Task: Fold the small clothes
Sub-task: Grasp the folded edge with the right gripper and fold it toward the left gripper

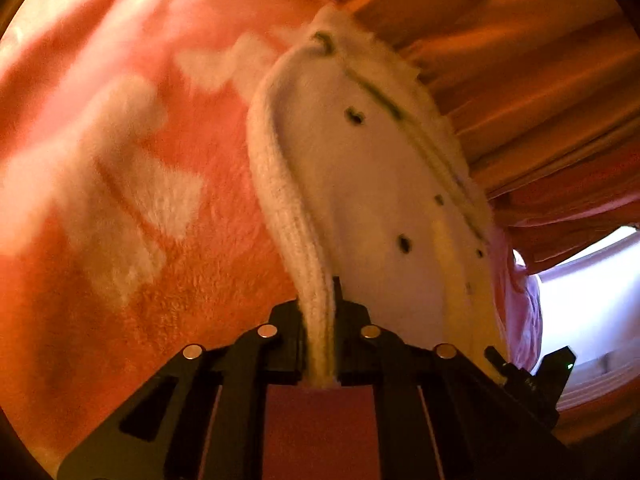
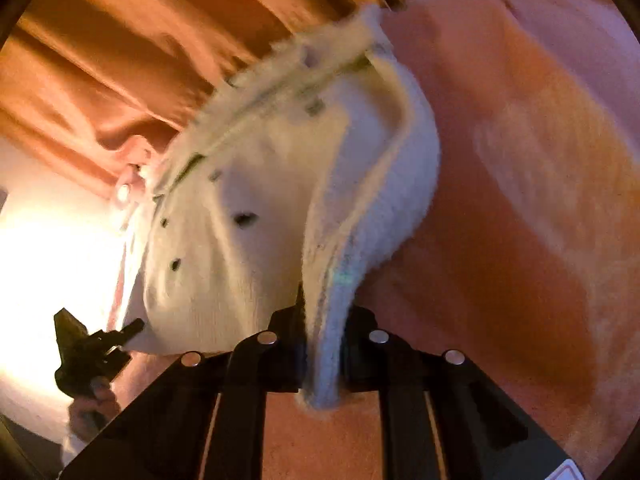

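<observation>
A small white fleece garment [image 1: 360, 184] with dark snaps and a ribbed hem hangs stretched between both grippers above an orange blanket with white patches [image 1: 120, 160]. My left gripper [image 1: 318, 320] is shut on one ribbed corner. In the right wrist view the same garment [image 2: 272, 200] hangs, and my right gripper [image 2: 324, 320] is shut on the other ribbed corner. The right gripper shows at the lower right of the left view [image 1: 528, 376]; the left gripper shows at the lower left of the right view [image 2: 92, 352].
Orange curtains [image 1: 520, 80] hang behind the garment. A bright window [image 1: 592, 288] lies to one side. The orange blanket [image 2: 520, 200] spreads below.
</observation>
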`<state>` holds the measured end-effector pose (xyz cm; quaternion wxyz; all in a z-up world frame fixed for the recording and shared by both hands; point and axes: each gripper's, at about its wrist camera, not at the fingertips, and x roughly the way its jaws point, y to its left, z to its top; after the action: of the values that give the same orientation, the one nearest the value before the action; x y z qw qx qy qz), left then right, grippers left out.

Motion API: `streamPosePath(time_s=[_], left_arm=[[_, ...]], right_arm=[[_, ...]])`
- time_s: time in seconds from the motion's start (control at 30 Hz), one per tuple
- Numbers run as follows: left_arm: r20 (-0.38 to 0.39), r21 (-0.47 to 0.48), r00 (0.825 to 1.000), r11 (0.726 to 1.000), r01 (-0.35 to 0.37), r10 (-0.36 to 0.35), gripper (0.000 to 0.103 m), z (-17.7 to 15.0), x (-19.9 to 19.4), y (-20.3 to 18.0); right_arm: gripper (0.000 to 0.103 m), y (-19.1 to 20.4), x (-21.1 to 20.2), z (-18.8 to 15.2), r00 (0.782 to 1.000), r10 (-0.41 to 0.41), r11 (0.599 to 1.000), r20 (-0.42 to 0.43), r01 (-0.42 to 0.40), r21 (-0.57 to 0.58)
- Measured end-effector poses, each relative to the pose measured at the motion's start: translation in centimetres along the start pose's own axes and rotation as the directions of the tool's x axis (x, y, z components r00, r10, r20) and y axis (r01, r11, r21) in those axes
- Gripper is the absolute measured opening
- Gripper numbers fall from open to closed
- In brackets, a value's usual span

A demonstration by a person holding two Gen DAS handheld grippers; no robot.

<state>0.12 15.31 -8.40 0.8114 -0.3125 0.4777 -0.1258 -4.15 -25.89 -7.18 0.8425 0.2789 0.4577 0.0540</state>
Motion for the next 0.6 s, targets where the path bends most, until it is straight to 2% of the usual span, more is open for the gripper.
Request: streamPosePath(time_s=[0.13, 0.27, 0.4, 0.53, 0.57, 0.6], left_arm=[[0.017, 0.037, 0.999, 0.999, 0.040, -0.040, 0.007, -0.9, -3.8, -1.0], [-0.010, 0.076, 0.999, 0.996, 0.039, -0.039, 0.007, -3.1, -7.1, -1.6], [-0.043, 0.068, 0.999, 0.997, 0.020, -0.017, 0.002, -5.9, -9.8, -0.1], [-0.113, 0.027, 0.993, 1.000, 0.016, -0.013, 0.000, -9.1, -11.1, 0.6], [-0.130, 0.033, 0.992, 0.999, 0.003, 0.002, 0.000, -10.0, -11.5, 0.8], [-0.142, 0.058, 0.990, 0.998, -0.014, 0.022, 0.000, -10.7, -11.7, 0.6]], right_arm=[[0.011, 1.5, -3.6, -0.1, 0.998, 0.035, 0.998, 0.051, -0.032, -0.054], [0.010, 1.8, -6.6, -1.5, 0.998, 0.054, 0.994, 0.037, -0.050, -0.099], [0.010, 1.3, -7.7, -3.6, 0.999, 0.026, 0.993, -0.029, -0.029, -0.113], [0.009, -0.1, -8.1, -7.2, 0.989, 0.012, 0.995, -0.145, -0.026, -0.097], [0.001, -0.2, -8.4, -8.1, 0.985, -0.003, 0.994, -0.173, -0.016, -0.107], [0.000, -0.5, -8.7, -9.1, 0.977, -0.026, 0.993, -0.210, 0.001, -0.121]])
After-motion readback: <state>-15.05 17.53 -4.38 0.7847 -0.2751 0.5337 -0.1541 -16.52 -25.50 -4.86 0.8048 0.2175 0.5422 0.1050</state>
